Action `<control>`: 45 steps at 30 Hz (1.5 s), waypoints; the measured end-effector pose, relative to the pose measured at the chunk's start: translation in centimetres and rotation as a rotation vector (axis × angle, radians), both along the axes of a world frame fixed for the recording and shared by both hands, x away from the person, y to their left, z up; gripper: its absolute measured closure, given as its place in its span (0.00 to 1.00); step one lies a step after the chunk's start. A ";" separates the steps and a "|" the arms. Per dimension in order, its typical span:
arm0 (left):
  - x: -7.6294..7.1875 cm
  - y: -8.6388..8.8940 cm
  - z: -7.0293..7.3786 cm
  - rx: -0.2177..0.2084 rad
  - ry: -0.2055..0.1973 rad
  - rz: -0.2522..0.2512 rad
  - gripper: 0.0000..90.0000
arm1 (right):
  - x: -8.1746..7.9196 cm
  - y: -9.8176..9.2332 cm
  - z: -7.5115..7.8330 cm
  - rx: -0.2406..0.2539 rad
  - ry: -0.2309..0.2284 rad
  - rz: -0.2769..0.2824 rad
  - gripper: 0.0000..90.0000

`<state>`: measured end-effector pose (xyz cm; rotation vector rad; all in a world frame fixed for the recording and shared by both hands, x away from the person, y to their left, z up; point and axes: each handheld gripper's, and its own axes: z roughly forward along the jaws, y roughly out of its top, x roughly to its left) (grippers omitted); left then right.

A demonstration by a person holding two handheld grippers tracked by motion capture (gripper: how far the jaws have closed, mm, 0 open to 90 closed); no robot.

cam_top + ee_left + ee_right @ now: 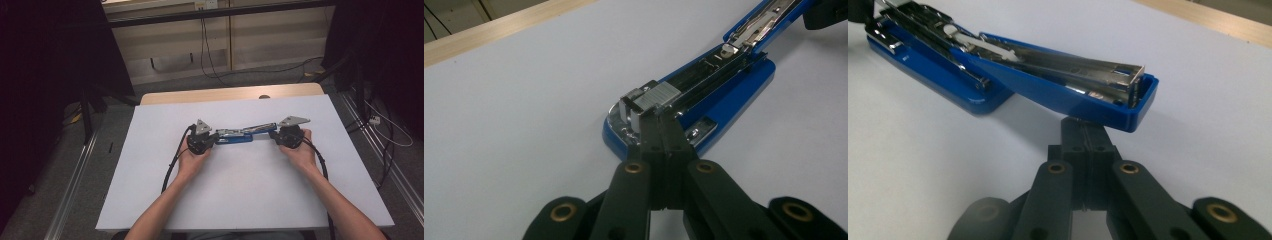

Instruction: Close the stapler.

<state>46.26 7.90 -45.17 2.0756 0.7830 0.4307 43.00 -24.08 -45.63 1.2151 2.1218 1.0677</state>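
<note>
High view: the blue stapler (240,135) is lying opened out flat mid-surface (230,195), left gripper (212,140) and right gripper (276,134) bracketing its ends, with open room all round.

Left gripper view: jaws closed together, pressing the staple strip (659,95) at the magazine's front.

Right gripper view: jaws closed, propping the stapler's lid (1073,95).

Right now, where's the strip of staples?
The staple strip sits at the front end of the opened blue stapler, mid-table, at the closed tips of the left claw.

Opened blue stapler (239,135) lies mid-table (250,200); left gripper (214,139) at one end, right gripper (274,134) at other.
</note>
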 end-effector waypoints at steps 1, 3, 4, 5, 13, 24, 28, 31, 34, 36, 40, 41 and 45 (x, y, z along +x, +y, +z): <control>0.0 0.0 0.0 -0.003 -0.003 -0.003 1.00 | 0.0 0.0 0.0 0.007 -0.003 0.003 1.00; 0.0 0.0 -0.1 -0.008 -0.003 -0.002 1.00 | 0.0 0.1 0.1 0.018 -0.009 0.006 1.00; 0.1 0.0 0.0 -0.007 -0.004 -0.003 1.00 | 0.0 0.2 0.1 0.019 -0.010 0.007 1.00; 0.0 0.0 -0.1 -0.009 -0.001 -0.003 1.00 | 0.0 0.2 0.0 0.019 -0.011 0.011 1.00; 0.0 0.0 -0.1 -0.006 -0.004 -0.002 1.00 | -0.1 0.3 0.2 0.042 -0.037 0.011 1.00; 0.0 0.1 -0.1 -0.027 0.009 0.002 1.00 | -0.3 0.4 0.5 0.106 -0.057 0.020 0.99; -0.2 0.1 -0.1 -0.035 0.012 0.000 0.98 | -0.3 0.5 0.6 0.118 -0.068 0.022 0.93; -0.5 0.1 -0.1 -0.027 0.011 -0.004 0.95 | -0.3 0.5 0.6 0.123 -0.068 0.022 0.89; -0.8 0.1 0.0 -0.032 0.030 -0.006 0.90 | -0.3 0.4 0.7 0.129 -0.068 0.004 0.79; -1.1 0.0 0.0 -0.034 0.032 0.005 0.80 | -0.3 0.3 0.8 0.144 -0.066 -0.004 0.70; -1.5 0.0 0.3 -0.037 0.027 0.015 0.65 | -0.4 0.3 1.0 0.147 -0.073 -0.025 0.50; -1.5 0.0 0.5 -0.040 0.023 0.022 0.59 | -0.3 0.3 0.9 0.149 -0.071 -0.029 0.46; -1.4 0.4 0.9 -0.065 0.022 0.050 0.37 | -0.3 0.4 0.7 0.163 -0.061 -0.048 0.27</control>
